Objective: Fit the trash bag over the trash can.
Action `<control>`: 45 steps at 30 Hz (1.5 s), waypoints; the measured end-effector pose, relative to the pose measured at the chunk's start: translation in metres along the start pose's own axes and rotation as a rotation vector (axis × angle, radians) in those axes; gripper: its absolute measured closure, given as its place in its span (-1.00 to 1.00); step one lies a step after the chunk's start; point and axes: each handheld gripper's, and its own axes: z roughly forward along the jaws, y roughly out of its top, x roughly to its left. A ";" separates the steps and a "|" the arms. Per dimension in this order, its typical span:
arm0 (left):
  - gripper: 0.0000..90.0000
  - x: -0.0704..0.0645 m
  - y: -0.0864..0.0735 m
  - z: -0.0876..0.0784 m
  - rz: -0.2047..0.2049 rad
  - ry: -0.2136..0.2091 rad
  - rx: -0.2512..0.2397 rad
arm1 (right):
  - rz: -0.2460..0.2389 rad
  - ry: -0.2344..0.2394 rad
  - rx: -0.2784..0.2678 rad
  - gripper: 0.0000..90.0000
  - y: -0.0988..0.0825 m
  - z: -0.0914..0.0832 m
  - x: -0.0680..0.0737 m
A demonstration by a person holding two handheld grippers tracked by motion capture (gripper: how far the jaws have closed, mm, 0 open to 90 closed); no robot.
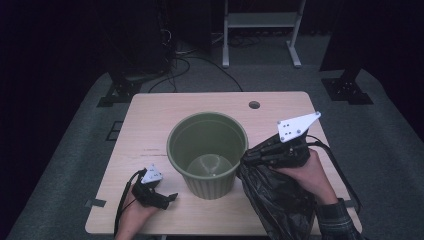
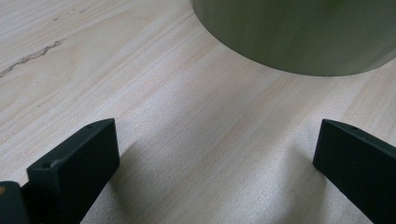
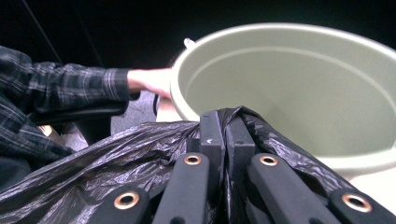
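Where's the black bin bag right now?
In the high view the black bin bag hangs at the table's near right edge, pinched in the right tongs just right of the green bin.

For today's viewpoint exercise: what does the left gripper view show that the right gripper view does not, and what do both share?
Left gripper view alone: the pale wooden table, with the left gripper resting open on it. Right gripper view alone: the right gripper shut on a crinkled black plastic bag, and a plaid sleeve. Both share the round green plastic bin.
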 end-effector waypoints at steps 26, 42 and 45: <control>-1.00 0.000 0.000 0.000 0.002 -0.003 0.000 | -0.083 0.112 -0.051 0.95 0.104 0.063 -0.012; -1.00 -0.001 0.000 0.000 0.006 -0.006 -0.002 | -0.074 0.193 -0.030 0.95 0.135 0.150 -0.018; -1.00 -0.001 0.000 0.000 0.006 -0.006 -0.002 | -0.052 0.213 -0.060 0.95 0.136 0.158 -0.022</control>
